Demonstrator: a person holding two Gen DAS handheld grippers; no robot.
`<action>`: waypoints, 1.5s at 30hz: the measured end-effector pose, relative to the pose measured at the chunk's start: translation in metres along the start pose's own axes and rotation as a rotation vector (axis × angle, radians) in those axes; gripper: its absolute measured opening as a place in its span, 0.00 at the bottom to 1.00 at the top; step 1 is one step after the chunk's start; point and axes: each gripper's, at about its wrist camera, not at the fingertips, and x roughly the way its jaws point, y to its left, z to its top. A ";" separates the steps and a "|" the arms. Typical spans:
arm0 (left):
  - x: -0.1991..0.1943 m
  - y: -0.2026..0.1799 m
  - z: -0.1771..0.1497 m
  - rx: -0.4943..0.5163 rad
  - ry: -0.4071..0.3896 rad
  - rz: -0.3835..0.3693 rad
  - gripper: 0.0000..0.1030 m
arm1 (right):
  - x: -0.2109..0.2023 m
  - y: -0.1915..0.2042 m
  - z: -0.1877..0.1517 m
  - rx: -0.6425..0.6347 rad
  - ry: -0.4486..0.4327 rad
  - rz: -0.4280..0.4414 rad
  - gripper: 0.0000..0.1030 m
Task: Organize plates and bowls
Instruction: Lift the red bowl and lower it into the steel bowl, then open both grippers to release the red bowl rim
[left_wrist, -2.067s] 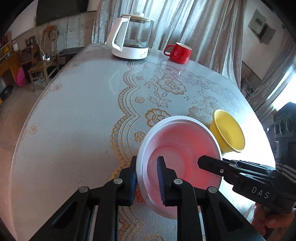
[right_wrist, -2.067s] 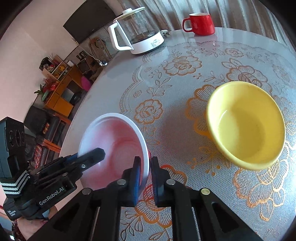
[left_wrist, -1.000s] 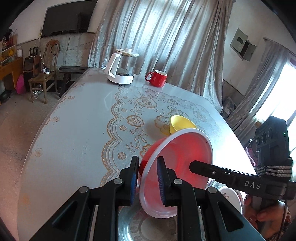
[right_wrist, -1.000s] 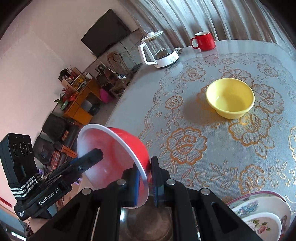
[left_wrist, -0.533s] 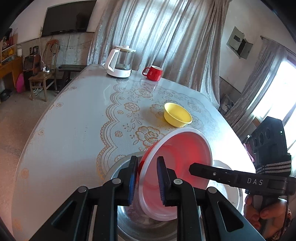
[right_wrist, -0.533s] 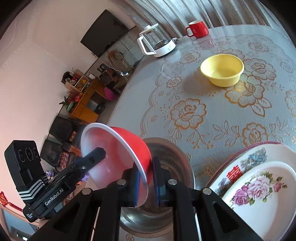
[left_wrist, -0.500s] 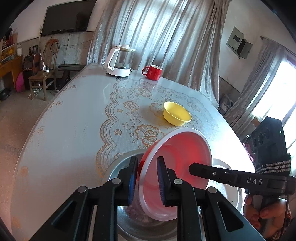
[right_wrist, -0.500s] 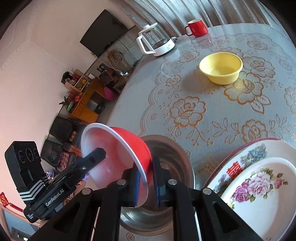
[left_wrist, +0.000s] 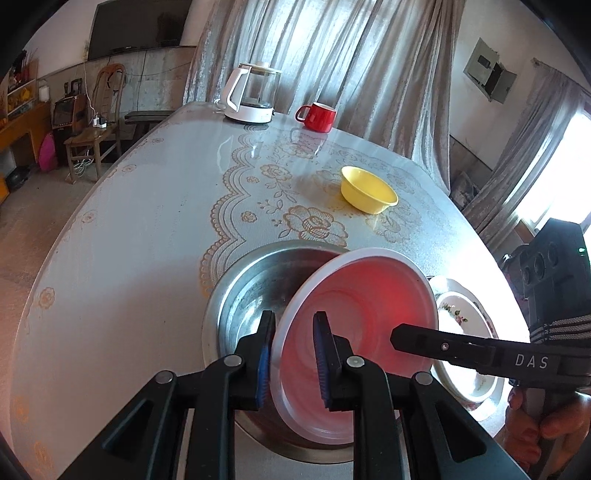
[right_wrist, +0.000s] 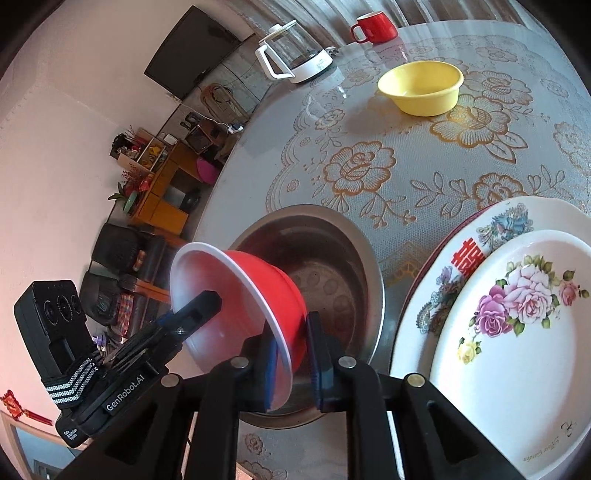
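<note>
A red bowl (left_wrist: 354, 314) with a white rim and pale inside hangs tilted over a big steel bowl (left_wrist: 236, 295), its base dipping inside the steel rim. My left gripper (left_wrist: 293, 325) is shut on the near-left part of the rim. In the right wrist view my right gripper (right_wrist: 292, 326) has the opposite side of the red bowl (right_wrist: 266, 280) between its jaws. These jaws are opening a little, with the pads still against the rim and wall. A yellow bowl (left_wrist: 369, 192) sits alone further back on the table.
Stacked flowered plates (right_wrist: 517, 332) lie right beside the steel bowl (right_wrist: 347, 266), nearly touching it. A glass kettle (left_wrist: 253, 99) and a red mug (left_wrist: 317, 116) stand at the table's far end. A hand holds the right gripper's handle at the lower right.
Both grippers have carried the red bowl back from the middle of the table and down over the steel bowl. The right gripper's jaws stand slightly wider than before.
</note>
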 end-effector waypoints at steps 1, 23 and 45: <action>0.001 0.000 -0.001 0.004 0.002 0.004 0.19 | 0.001 0.000 0.000 -0.002 0.002 -0.007 0.15; 0.025 0.002 -0.010 0.027 0.037 0.075 0.19 | 0.008 0.012 -0.005 -0.115 -0.028 -0.152 0.21; 0.017 0.001 0.000 0.006 -0.007 0.062 0.43 | 0.002 0.016 0.002 -0.179 -0.100 -0.171 0.24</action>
